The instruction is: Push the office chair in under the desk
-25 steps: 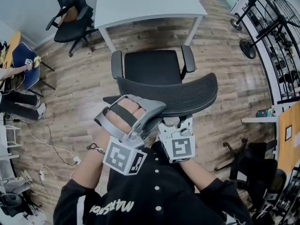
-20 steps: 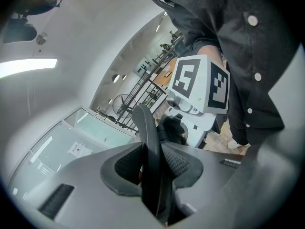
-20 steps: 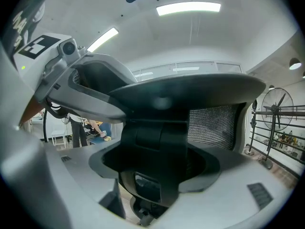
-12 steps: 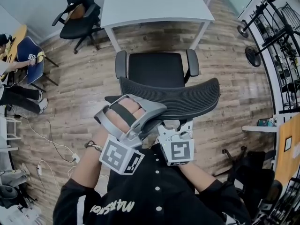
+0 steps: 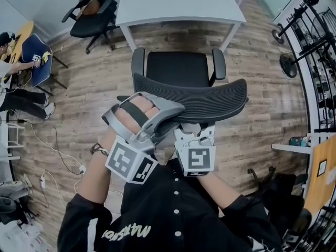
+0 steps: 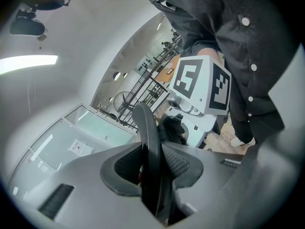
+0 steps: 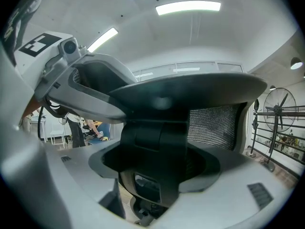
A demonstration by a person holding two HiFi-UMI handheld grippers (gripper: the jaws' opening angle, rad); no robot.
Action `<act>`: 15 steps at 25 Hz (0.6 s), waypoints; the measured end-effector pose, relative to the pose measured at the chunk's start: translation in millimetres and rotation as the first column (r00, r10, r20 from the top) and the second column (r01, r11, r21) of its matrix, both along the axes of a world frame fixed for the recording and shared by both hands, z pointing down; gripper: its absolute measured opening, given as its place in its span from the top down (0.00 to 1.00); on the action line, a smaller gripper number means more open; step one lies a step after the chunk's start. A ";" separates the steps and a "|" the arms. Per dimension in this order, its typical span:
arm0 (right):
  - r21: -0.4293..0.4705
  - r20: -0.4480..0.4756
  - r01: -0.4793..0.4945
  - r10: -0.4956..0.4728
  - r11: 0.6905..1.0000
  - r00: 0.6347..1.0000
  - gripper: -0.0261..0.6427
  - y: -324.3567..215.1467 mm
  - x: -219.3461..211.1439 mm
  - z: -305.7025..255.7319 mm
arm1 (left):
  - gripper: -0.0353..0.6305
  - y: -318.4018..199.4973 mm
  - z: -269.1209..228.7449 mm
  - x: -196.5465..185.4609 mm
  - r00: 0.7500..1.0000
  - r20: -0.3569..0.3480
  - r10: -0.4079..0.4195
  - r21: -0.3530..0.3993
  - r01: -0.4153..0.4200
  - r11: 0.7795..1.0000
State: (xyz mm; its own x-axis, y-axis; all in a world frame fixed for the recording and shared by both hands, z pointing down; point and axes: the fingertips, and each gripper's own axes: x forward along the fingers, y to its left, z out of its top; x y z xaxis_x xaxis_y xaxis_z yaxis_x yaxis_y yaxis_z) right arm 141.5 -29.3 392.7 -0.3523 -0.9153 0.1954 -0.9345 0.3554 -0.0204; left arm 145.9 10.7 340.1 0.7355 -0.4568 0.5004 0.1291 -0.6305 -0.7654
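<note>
The black office chair stands facing the white desk (image 5: 178, 1), its seat (image 5: 177, 69) just short of the desk's front edge. Its mesh backrest (image 5: 205, 96) curves across the middle of the head view. My left gripper (image 5: 169, 114) is shut on the backrest's top edge at the left; in the left gripper view the thin backrest edge (image 6: 147, 137) runs between the jaws of the left gripper (image 6: 150, 175). My right gripper (image 5: 195, 134) sits behind the backrest's middle, where the right gripper (image 7: 159, 175) is shut on the chair's black back support (image 7: 157, 147).
A second black chair (image 5: 93, 12) stands at the desk's far left corner. A seated person by a blue chair (image 5: 32, 62) is at the left, with cables (image 5: 58, 161) on the wood floor. A fan and stands (image 5: 291, 62) and another dark chair (image 5: 283, 185) line the right side.
The chair, both grippers and my view have moved a little forward toward the desk. Both grips stay as they were.
</note>
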 end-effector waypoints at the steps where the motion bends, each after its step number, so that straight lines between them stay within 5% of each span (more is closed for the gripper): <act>1: 0.001 0.000 0.003 -0.003 1.000 1.000 0.46 -4.0 1.0 0.1 | 0.76 -4.0 0.0 1.2 1.000 -0.002 -0.004 0.005 0.004 1.000; 15: 0.013 0.011 0.026 -0.026 1.000 1.000 0.46 -57.2 10.9 -0.5 | 0.76 -57.6 -0.4 12.2 1.000 -0.015 -0.019 0.026 0.019 0.999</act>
State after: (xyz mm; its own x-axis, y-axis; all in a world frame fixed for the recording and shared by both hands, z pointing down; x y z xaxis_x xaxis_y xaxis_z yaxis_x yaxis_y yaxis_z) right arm 152.4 -86.5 392.3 -0.3781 -0.9081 0.1798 -0.9247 0.3799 -0.0258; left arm 158.1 -46.9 339.8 0.7340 -0.4836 0.4767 0.1057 -0.6121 -0.7837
